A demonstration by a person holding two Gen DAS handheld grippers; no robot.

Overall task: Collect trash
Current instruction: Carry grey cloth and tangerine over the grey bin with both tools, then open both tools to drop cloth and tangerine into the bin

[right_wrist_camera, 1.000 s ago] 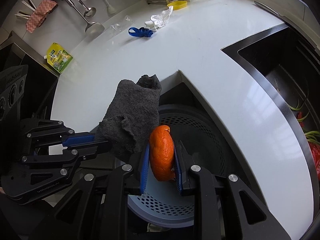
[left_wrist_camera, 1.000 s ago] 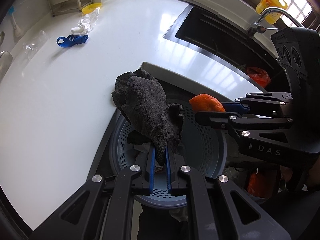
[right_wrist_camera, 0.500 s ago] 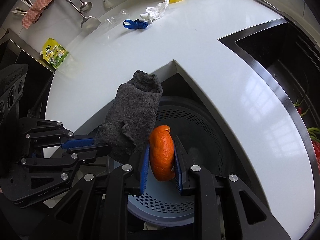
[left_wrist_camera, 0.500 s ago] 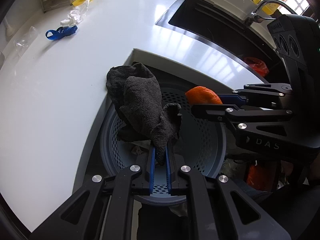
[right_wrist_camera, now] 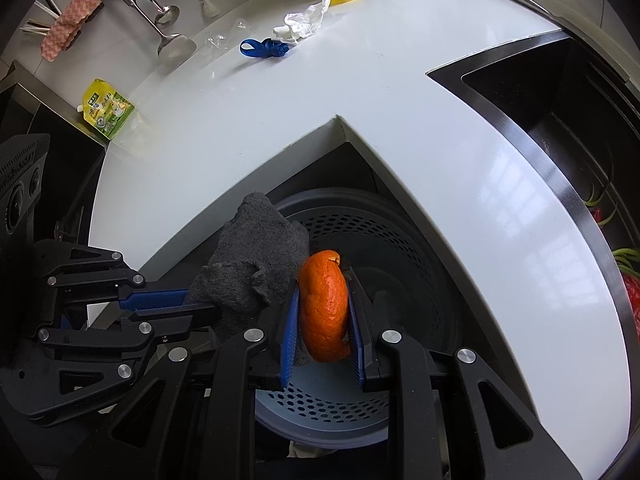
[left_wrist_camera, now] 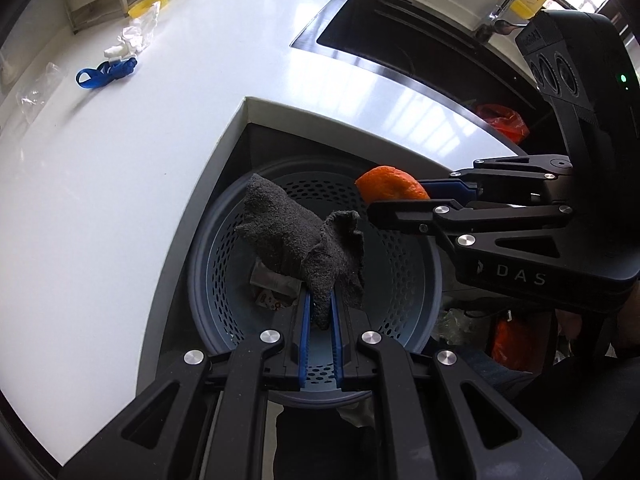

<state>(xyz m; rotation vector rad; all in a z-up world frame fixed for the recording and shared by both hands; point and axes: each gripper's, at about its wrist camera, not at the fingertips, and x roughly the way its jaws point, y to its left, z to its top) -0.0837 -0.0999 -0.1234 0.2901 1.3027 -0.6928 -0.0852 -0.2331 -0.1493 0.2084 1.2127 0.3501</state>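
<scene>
My left gripper (left_wrist_camera: 320, 304) is shut on a dark grey cloth (left_wrist_camera: 296, 240) that hangs over a round perforated blue-grey bin (left_wrist_camera: 408, 264) set below the counter's corner cut-out. My right gripper (right_wrist_camera: 323, 312) is shut on an orange peel (right_wrist_camera: 323, 304) above the same bin (right_wrist_camera: 400, 248); it reaches in from the right in the left wrist view with the peel (left_wrist_camera: 390, 187) at its tips. The cloth (right_wrist_camera: 252, 264) touches the peel's left side. Paper scraps (left_wrist_camera: 272, 284) lie at the bin's bottom.
The white counter (left_wrist_camera: 120, 180) holds a blue strap (left_wrist_camera: 104, 75), a crumpled white wrapper (left_wrist_camera: 134, 38) and clear plastic (left_wrist_camera: 34, 88) at the far left. A black sink (right_wrist_camera: 560, 128) lies to the right. A green-yellow pouch (right_wrist_camera: 106, 108) sits at the counter's left edge.
The left gripper's cloth has shifted off the counter edge to hang fully over the bin. The right gripper and peel have barely moved.
</scene>
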